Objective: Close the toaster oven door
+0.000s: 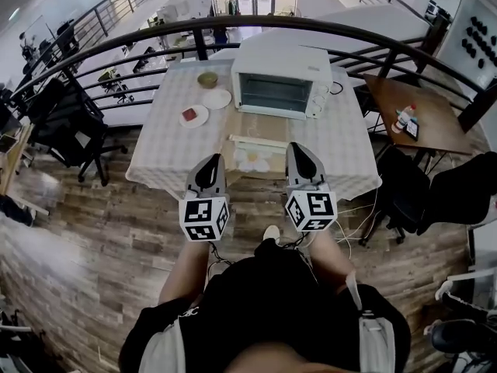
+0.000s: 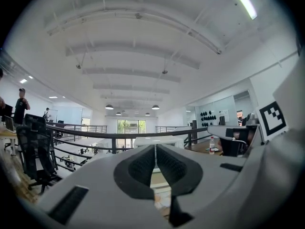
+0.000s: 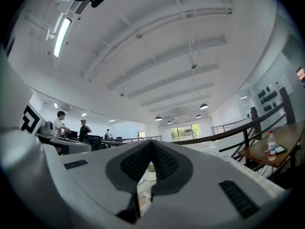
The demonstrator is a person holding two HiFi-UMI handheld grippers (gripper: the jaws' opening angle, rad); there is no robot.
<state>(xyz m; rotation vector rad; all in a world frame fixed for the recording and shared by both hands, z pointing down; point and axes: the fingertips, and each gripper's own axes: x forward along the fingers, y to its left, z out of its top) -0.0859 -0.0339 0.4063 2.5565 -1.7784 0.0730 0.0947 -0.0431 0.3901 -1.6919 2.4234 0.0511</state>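
A white toaster oven (image 1: 279, 80) stands at the far side of the checked-cloth table (image 1: 167, 142), its mouth facing me. The rack shows inside it. A brownish flat panel (image 1: 256, 127) with a pale bar on its near edge lies in front of the mouth and looks like the folded-down door. My left gripper (image 1: 211, 162) and right gripper (image 1: 300, 149) hover side by side over the table's near edge, short of the oven. Both point level toward it. The left gripper (image 2: 155, 146) and the right gripper (image 3: 151, 142) each have their pads together with nothing between.
On the table left of the oven are a plate with red food (image 1: 194, 116), an empty plate (image 1: 217, 99) and a bowl (image 1: 207, 78). A daisy mat (image 1: 252, 160) lies at the near edge. A black railing (image 1: 194, 29) runs behind. Chairs (image 1: 74, 127) and a brown side table (image 1: 404, 103) flank the table.
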